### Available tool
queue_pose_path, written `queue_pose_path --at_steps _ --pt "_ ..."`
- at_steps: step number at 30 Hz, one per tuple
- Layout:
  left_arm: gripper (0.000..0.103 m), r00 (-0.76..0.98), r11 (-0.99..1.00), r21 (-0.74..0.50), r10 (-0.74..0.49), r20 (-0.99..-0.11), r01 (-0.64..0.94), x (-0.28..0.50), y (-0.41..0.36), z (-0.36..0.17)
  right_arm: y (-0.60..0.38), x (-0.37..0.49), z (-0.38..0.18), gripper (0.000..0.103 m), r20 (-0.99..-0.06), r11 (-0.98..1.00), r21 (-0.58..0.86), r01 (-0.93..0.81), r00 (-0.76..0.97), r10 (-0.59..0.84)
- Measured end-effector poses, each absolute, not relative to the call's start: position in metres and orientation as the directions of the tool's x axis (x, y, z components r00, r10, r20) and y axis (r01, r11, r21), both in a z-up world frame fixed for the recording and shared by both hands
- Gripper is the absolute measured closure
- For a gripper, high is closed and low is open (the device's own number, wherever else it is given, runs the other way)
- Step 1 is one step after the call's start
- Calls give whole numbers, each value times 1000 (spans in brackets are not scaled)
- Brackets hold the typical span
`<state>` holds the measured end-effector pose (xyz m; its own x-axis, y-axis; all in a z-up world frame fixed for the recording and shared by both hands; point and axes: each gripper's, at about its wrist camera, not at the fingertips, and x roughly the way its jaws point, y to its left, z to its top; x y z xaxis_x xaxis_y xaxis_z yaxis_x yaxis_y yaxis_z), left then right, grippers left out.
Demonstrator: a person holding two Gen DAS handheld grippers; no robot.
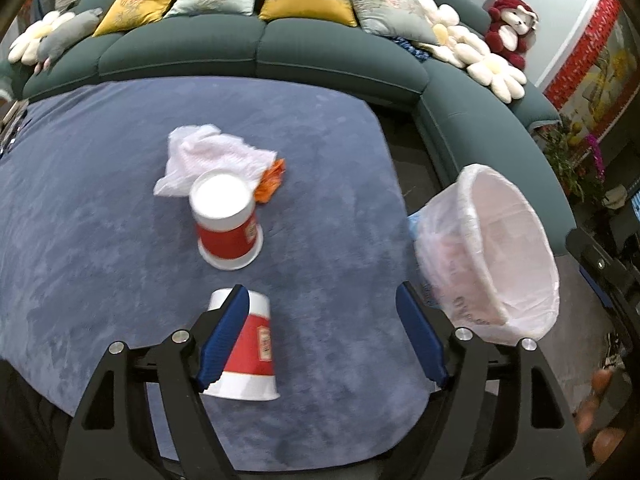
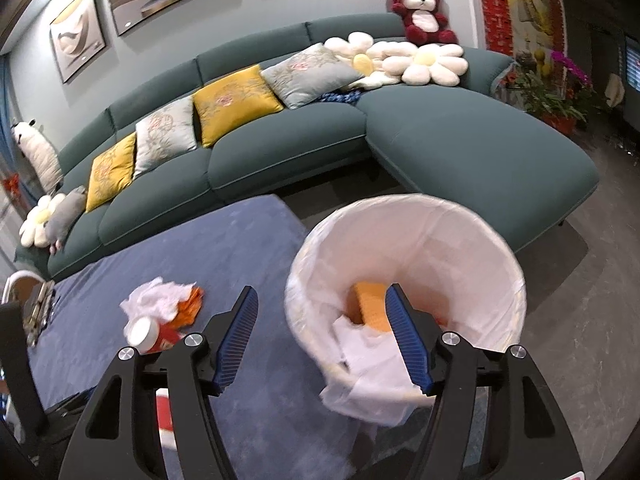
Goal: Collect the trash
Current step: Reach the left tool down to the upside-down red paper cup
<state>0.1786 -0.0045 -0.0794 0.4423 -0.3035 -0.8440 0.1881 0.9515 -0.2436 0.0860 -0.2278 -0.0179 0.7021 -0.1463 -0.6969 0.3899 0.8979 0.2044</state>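
Observation:
On the blue table (image 1: 80,208) stand two upside-down red-and-white paper cups, a far cup (image 1: 226,224) and a near cup (image 1: 252,348). A crumpled white tissue (image 1: 208,156) and an orange wrapper (image 1: 274,180) lie behind the far cup. My left gripper (image 1: 320,300) is open above the near cup, its left finger over it. A bin with a white liner (image 2: 472,248) stands beside the table, with an orange item (image 2: 370,304) and white paper (image 2: 368,352) inside. My right gripper (image 2: 320,300) is open and empty over the bin's near rim. The bin also shows in the left wrist view (image 1: 500,240).
A green sofa (image 2: 460,144) with cushions, flower pillows and a red plush toy (image 2: 420,8) curves behind the table. Potted flowers (image 2: 556,88) stand at the right. Small items (image 2: 38,312) lie at the table's left edge. Grey floor surrounds the bin.

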Motion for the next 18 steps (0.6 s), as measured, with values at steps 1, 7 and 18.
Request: queue_pose_path --at_steps 1,7,18 --pt "31 442 953 -239 -298 -846 184 178 -1 -81 -223 85 -20 39 -699 902 201 382 701 -141" --pt "27 415 966 -224 -259 -872 133 175 19 -101 -198 82 -32 39 -715 920 192 342 691 -108" --pt "25 320 975 -195 -219 -922 104 169 32 -148 -167 80 -58 39 -759 931 194 308 649 -57"
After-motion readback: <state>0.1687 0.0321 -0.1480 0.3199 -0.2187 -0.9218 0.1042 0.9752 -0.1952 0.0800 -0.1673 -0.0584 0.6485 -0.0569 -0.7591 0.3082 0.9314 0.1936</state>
